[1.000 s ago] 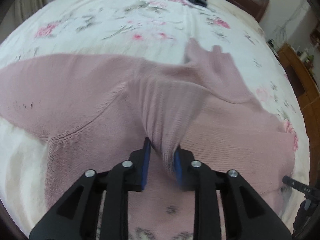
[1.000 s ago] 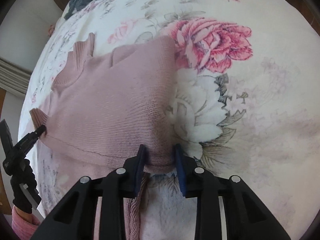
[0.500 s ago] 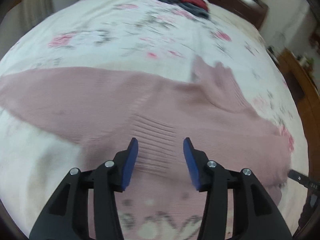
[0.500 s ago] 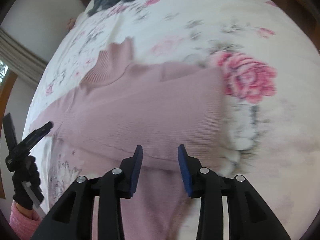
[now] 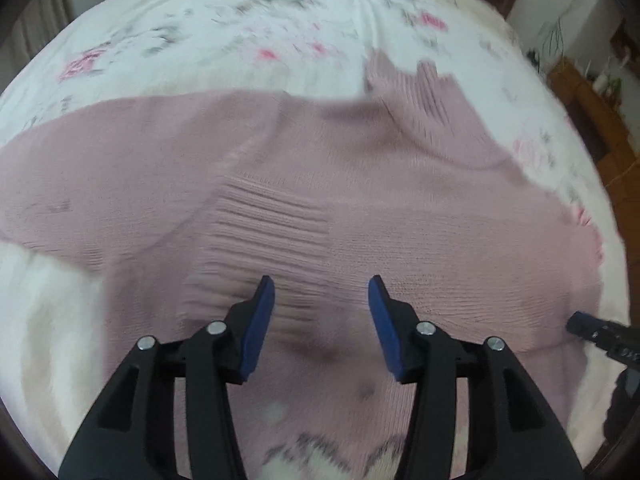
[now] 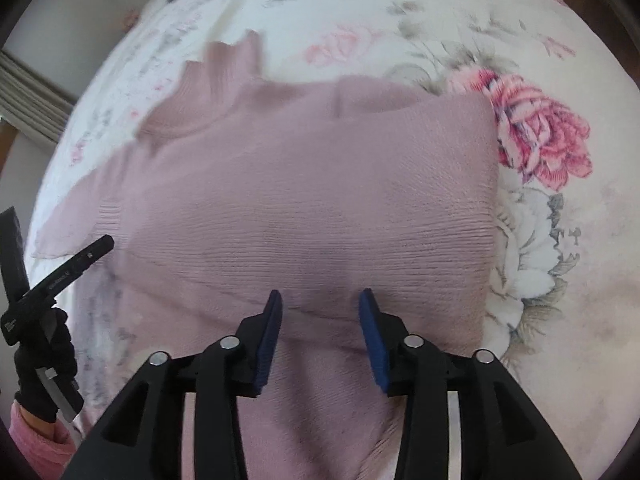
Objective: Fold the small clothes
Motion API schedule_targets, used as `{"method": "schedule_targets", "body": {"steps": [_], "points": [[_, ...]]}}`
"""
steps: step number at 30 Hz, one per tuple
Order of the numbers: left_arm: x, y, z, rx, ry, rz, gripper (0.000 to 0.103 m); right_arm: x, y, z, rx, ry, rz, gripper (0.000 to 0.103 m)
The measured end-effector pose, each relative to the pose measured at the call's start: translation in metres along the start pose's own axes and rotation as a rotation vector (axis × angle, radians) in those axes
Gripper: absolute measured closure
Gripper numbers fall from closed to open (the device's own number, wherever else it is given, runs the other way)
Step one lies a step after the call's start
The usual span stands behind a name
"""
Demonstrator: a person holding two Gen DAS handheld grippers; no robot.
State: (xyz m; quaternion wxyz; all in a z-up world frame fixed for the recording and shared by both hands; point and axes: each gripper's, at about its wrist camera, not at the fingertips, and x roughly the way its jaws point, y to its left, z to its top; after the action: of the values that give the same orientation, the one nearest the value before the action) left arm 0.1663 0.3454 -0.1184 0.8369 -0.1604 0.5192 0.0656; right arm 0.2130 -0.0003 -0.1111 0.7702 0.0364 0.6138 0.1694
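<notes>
The dusty-pink ribbed knit sweater (image 6: 304, 208) is judged soft, light and limp, so it is best pinched at a hem edge or sleeve cuff, where 2 layers can be gathered. It is spread flat on the white floral bedspread (image 6: 560, 60), collar at the far side. The left gripper (image 5: 322, 300) and right gripper (image 6: 320, 312) are both held wide apart, empty, above the near hem.

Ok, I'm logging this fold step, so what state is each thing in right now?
Left gripper: open, holding nothing.
Right gripper: open, holding nothing.
Pink sweater: lying on the bed, right side folded over, left sleeve spread out.
Floral bedspread: spread under the sweater.
</notes>
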Motion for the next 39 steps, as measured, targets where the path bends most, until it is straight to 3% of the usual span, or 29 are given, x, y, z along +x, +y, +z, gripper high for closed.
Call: {"method": "schedule_targets", "body": {"steps": [5,11,14,18,26,33,39], "points": [[-0.049,0.068,-0.004,-0.054,-0.077,0.069,0.037,-0.014,0.033,-0.008,-0.068,-0.015,0.037,0.05],[-0.081,0.188,-0.008,-0.238,-0.08,0.203,0.035,-0.008,0.073,-0.016,-0.157,0.003,0.075,0.045],[-0.095,0.249,-0.01,-0.373,-0.108,0.217,0.035,0.001,0.087,-0.017,-0.182,0.009,0.081,0.045],[-0.096,0.311,-0.01,-0.524,-0.142,0.17,0.035,0.01,0.094,-0.019,-0.173,0.023,0.075,0.045],[-0.084,0.361,0.004,-0.677,-0.203,0.077,0.036,0.032,0.089,-0.018,-0.153,0.044,0.036,0.045],[-0.073,0.374,0.025,-0.687,-0.239,0.102,0.036,0.042,0.091,-0.019,-0.154,0.036,0.013,0.042],[-0.07,0.387,0.041,-0.696,-0.241,0.128,0.057,0.042,0.089,-0.02,-0.161,0.029,0.015,0.041]]}}
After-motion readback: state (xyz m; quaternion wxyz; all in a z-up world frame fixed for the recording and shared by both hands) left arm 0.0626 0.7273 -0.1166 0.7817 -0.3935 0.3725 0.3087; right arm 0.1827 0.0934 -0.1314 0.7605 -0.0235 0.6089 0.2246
